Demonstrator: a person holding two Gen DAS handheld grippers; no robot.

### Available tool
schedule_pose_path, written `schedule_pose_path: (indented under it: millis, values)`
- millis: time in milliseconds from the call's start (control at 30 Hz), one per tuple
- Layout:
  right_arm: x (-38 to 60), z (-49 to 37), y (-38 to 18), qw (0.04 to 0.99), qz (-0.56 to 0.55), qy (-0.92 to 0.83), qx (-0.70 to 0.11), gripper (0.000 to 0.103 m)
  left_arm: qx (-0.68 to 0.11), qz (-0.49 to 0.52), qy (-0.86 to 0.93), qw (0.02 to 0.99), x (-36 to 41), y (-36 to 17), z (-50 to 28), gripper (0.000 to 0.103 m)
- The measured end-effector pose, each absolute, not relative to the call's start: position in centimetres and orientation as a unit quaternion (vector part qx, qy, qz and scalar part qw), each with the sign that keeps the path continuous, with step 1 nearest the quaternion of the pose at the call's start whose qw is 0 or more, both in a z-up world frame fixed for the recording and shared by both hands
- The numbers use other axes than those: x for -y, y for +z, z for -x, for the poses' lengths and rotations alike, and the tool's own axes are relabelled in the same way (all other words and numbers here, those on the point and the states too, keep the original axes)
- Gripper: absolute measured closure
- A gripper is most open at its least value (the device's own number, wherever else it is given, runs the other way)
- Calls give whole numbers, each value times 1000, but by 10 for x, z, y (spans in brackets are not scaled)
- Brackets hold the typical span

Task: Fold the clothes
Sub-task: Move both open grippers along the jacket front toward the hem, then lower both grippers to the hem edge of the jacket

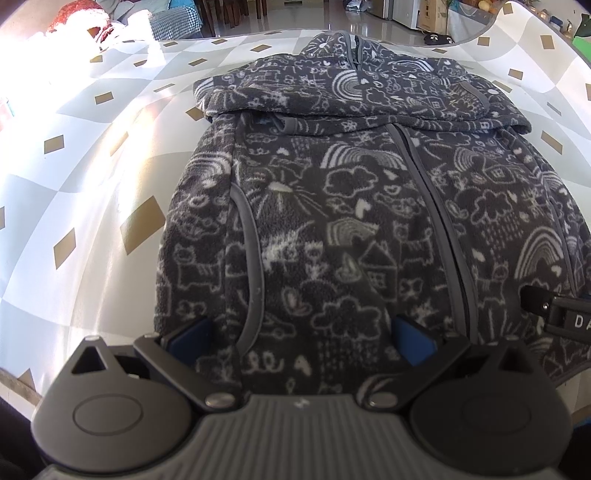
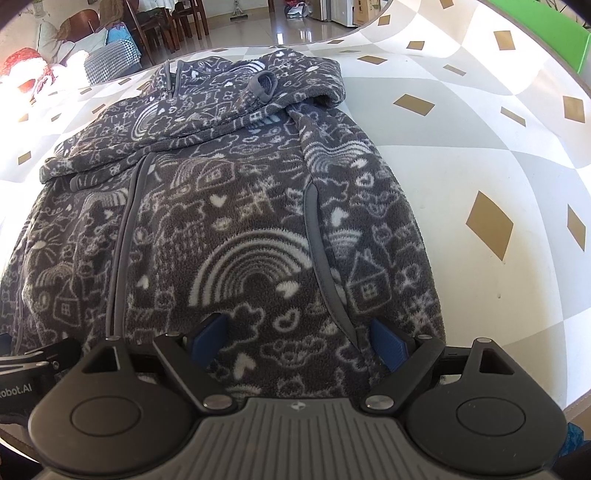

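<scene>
A dark grey fleece hooded jacket [image 1: 332, 206] [image 2: 240, 221] with white doodle print lies flat on the table, zip side up. Its hood lies at the far end and its hem is nearest me. My left gripper [image 1: 303, 336] is open, its blue pads [image 1: 192, 332] wide apart over the left part of the hem, with fleece lying between them. My right gripper [image 2: 301, 341] is open too, its blue pads [image 2: 391, 343] straddling the right part of the hem near a grey-edged pocket seam. Each gripper shows at the edge of the other's view: right gripper [image 1: 554, 314], left gripper [image 2: 26, 362].
The tablecloth [image 1: 92, 166] [image 2: 480, 166] has white and grey diamonds with gold lozenges. A red and white bundle [image 1: 81, 18] lies at the far left corner. A green object [image 2: 546, 40] stands far right. Chairs [image 2: 166, 26] and shiny floor lie beyond the table.
</scene>
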State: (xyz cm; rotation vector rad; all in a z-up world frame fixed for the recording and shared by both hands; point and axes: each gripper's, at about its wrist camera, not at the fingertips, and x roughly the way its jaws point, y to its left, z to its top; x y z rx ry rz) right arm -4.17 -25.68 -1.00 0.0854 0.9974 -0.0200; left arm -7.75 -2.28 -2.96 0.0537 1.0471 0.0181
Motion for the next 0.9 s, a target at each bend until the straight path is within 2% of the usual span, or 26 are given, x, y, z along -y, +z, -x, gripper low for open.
schedule_pose_path:
  millis: [400,667,900]
  values:
    - [258,39,-7,875,-37,-5,-483,18,-494,-19,12,869,22,-20,79,0]
    - [273,44,12,884,-77,-30,-461,21,-479,4,29,877,-1,-6,84,0]
    - [285,51,17,876,-110,-46,-467,21,-500,40,51,863,-29,-10,88,0]
